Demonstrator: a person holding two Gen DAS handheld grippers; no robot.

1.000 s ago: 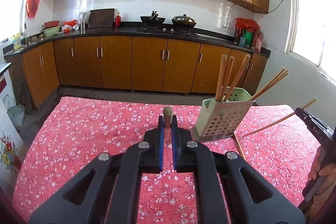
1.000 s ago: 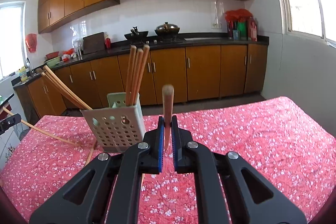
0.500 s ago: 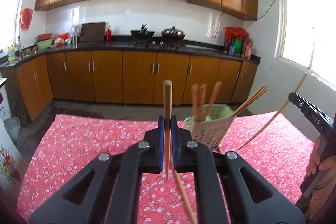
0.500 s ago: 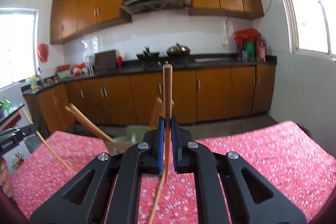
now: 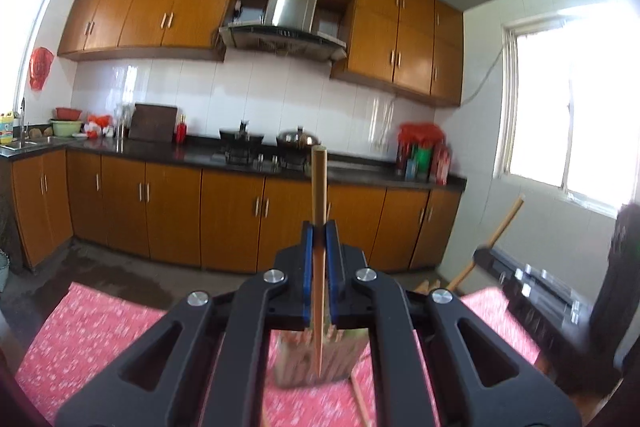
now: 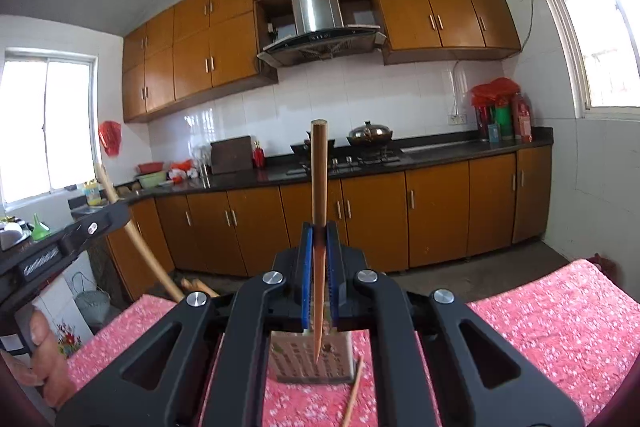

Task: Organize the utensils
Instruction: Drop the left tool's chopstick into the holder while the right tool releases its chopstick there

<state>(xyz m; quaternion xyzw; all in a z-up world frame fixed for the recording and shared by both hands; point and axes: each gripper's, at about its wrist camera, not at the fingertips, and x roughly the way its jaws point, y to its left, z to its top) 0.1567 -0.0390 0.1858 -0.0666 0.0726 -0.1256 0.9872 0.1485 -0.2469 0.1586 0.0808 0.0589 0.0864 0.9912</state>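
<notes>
My left gripper (image 5: pixel 319 227) is shut on a wooden chopstick (image 5: pixel 319 195) that stands upright, its thin tip pointing down over the pale green perforated utensil holder (image 5: pixel 316 367) on the red floral tablecloth (image 5: pixel 80 339). My right gripper (image 6: pixel 319 227) is shut on another upright chopstick (image 6: pixel 319 179), its tip just above the same holder (image 6: pixel 312 359). Each gripper hovers above the holder and hides most of it. The right gripper with its chopstick shows at the right of the left wrist view (image 5: pixel 504 223); the left gripper shows at the left of the right wrist view (image 6: pixel 68 243).
A loose chopstick (image 6: pixel 354 391) lies on the cloth beside the holder. More chopsticks (image 6: pixel 198 285) stick out of the holder to the side. Kitchen cabinets and a counter (image 5: pixel 240 163) with a stove stand beyond the table.
Both grippers have risen and tilted up, each lifting its chopstick from lying towards the table to upright over the holder. The holder has dropped to below the fingers in both views.
</notes>
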